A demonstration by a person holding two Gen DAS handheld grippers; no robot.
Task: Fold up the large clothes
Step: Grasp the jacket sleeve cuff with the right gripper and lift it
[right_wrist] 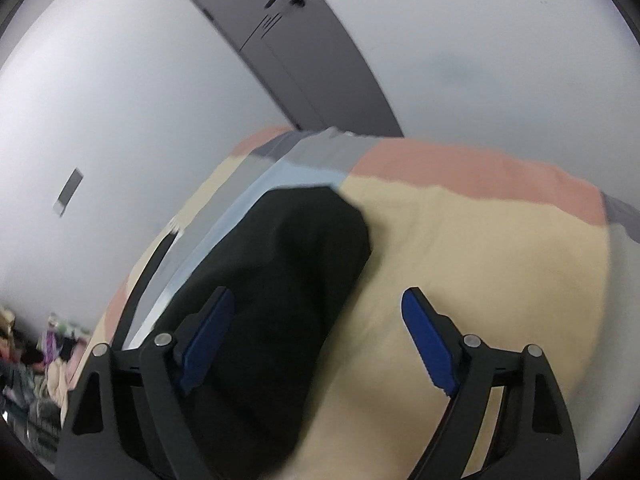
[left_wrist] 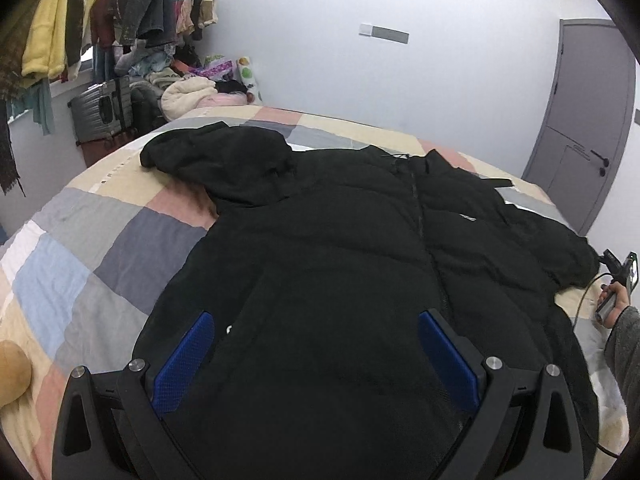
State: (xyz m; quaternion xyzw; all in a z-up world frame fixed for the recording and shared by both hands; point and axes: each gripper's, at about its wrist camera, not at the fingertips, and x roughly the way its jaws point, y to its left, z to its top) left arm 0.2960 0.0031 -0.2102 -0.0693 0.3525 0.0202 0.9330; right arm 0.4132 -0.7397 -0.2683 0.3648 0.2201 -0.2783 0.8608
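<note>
A large black puffer jacket (left_wrist: 340, 264) lies spread front up on a patchwork quilt (left_wrist: 100, 248), its hood (left_wrist: 224, 164) at the far left and its zipper running down the middle. My left gripper (left_wrist: 316, 316) hovers open over the jacket's near part, blue pads (left_wrist: 184, 360) wide apart and nothing pinched. In the right wrist view one black sleeve (right_wrist: 288, 280) lies on the quilt (right_wrist: 480, 264), its cuff pointing away. My right gripper (right_wrist: 318, 292) is open just above it; the sleeve runs under the left finger (right_wrist: 208, 332), while the right finger is over bare quilt.
A grey door (left_wrist: 580, 128) stands at the far right. Hanging clothes (left_wrist: 80, 20), a grey suitcase (left_wrist: 102, 108) and a heap of laundry (left_wrist: 192, 84) crowd the far left corner. A tan plush thing (left_wrist: 12, 372) sits at the quilt's left edge. A hand in a grey sleeve (left_wrist: 620, 320) is at the right.
</note>
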